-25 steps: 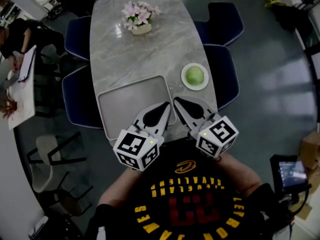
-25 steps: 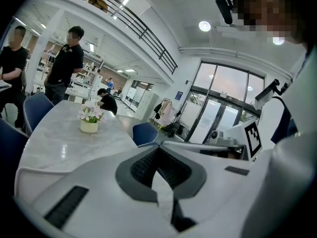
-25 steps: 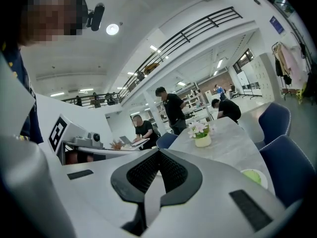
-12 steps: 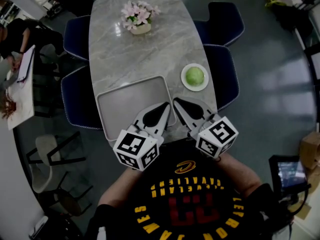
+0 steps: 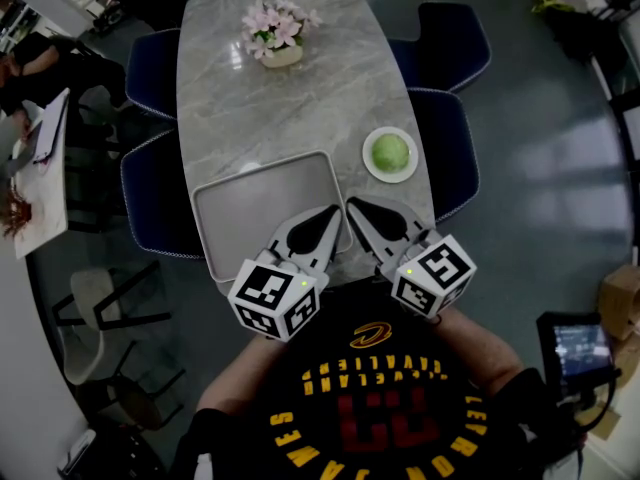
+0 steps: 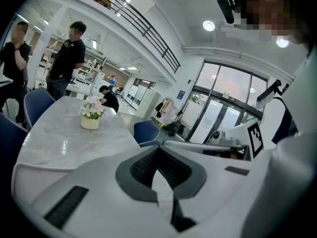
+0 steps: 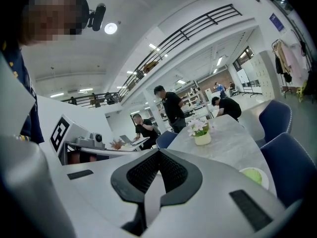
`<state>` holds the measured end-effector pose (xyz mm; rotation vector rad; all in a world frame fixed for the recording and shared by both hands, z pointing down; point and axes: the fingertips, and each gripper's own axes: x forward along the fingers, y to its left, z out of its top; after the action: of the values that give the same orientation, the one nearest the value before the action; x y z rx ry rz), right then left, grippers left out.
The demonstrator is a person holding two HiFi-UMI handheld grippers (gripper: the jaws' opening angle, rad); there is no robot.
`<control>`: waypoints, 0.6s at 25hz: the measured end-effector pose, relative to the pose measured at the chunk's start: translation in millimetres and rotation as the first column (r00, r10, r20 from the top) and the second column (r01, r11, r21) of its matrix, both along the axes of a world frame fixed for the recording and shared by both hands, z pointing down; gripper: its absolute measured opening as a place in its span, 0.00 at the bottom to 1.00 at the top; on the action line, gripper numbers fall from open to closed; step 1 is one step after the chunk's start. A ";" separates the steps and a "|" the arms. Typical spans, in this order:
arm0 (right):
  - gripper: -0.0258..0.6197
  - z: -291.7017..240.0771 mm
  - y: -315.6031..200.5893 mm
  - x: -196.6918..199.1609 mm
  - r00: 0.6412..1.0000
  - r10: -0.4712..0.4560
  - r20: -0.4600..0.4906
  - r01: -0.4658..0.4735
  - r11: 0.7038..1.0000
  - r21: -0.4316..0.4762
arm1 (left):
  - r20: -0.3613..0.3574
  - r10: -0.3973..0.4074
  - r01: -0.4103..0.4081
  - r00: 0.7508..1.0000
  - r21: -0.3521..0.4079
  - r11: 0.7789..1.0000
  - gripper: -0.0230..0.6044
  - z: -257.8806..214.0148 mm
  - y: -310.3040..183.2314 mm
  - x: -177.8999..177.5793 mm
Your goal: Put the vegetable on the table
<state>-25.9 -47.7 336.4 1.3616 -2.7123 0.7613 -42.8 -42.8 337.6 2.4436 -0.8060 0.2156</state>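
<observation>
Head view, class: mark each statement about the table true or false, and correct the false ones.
1. The green vegetable lies on a white plate. True.
2. The plate stands on the tray. False: it stands on the table, to the right of the tray.
3. The left gripper and the right gripper are both shut and hold nothing. True.
4. The flower pot stands beside the plate. False: it stands at the table's far end, well apart from the plate.

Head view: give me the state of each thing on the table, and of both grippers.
vegetable: sitting on the plate, untouched
plate: flat on the table, right side
tray: flat on the table, in front of the grippers
flower pot: upright, far end
left gripper: shut, empty
right gripper: shut, empty
</observation>
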 end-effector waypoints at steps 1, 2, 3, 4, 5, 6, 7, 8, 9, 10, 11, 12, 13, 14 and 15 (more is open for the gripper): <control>0.05 0.1 0.0 0.3 1.000 0.001 0.001 -0.001 1.000 -0.001 | 0.000 0.000 0.000 1.000 -0.002 1.000 0.04 0.2 0.0 0.2; 0.05 0.2 0.0 0.5 1.000 0.002 0.002 -0.002 1.000 -0.002 | 0.001 0.000 0.000 1.000 -0.004 1.000 0.04 0.6 0.0 0.3; 0.05 0.3 -0.1 0.4 1.000 0.002 0.002 -0.002 1.000 -0.002 | 0.001 -0.001 0.001 1.000 -0.006 1.000 0.04 1.0 -0.1 0.2; 0.04 0.6 -0.2 0.0 1.000 0.001 0.003 -0.001 1.000 -0.003 | 0.002 -0.001 0.001 1.000 -0.007 1.000 0.04 1.3 -0.2 0.1; 0.05 1.0 -0.2 -0.4 1.000 0.001 0.003 -0.001 1.000 -0.003 | 0.002 -0.002 0.002 1.000 -0.007 1.000 0.04 1.6 -0.4 -0.1; 0.05 1.6 -0.2 -0.7 1.000 0.000 0.003 0.000 1.000 -0.005 | 0.002 -0.002 0.002 1.000 -0.007 1.000 0.04 1.9 -0.6 -0.1; 0.05 2.3 -0.2 -0.8 1.000 0.000 0.003 0.000 1.000 -0.006 | 0.003 -0.002 0.002 1.000 -0.007 1.000 0.04 2.3 -0.8 -0.1; 0.05 3.2 -0.2 -0.8 1.000 -0.001 0.004 0.001 1.000 -0.008 | 0.004 -0.002 0.002 1.000 -0.008 1.000 0.04 2.9 -1.0 -0.1; 0.04 3.9 -0.1 -0.8 1.000 -0.001 0.004 0.001 1.000 -0.010 | 0.005 -0.002 0.002 1.000 -0.009 1.000 0.04 3.5 -1.1 0.1; 0.05 4.5 0.1 -0.7 1.000 -0.001 0.004 0.001 1.000 -0.011 | 0.005 -0.002 0.002 1.000 -0.009 1.000 0.04 4.1 -1.2 0.3; 0.05 4.7 0.2 -0.7 1.000 -0.001 0.005 0.001 1.000 -0.011 | 0.006 -0.002 0.002 1.000 -0.009 1.000 0.04 4.5 -1.0 0.5; 0.04 4.7 0.4 -0.9 1.000 -0.001 0.005 0.001 1.000 -0.011 | 0.006 -0.002 0.002 1.000 -0.009 1.000 0.04 4.6 -0.8 0.4; 0.05 4.6 0.6 -1.2 1.000 -0.001 0.005 0.002 1.000 -0.010 | 0.006 -0.002 0.002 1.000 -0.009 1.000 0.04 4.6 -0.5 0.3; 0.05 4.6 0.9 -1.6 1.000 -0.002 0.004 0.002 1.000 -0.011 | 0.006 -0.003 0.003 1.000 -0.010 1.000 0.04 4.6 -0.2 0.0; 0.05 4.6 1.3 -2.0 1.000 -0.002 0.003 0.002 1.000 -0.011 | 0.006 -0.003 0.003 1.000 -0.010 1.000 0.04 4.4 0.0 -0.3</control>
<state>-27.8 -46.5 341.0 1.3567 -2.7069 0.7782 -43.2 -42.7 342.1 2.4336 -0.8093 0.2260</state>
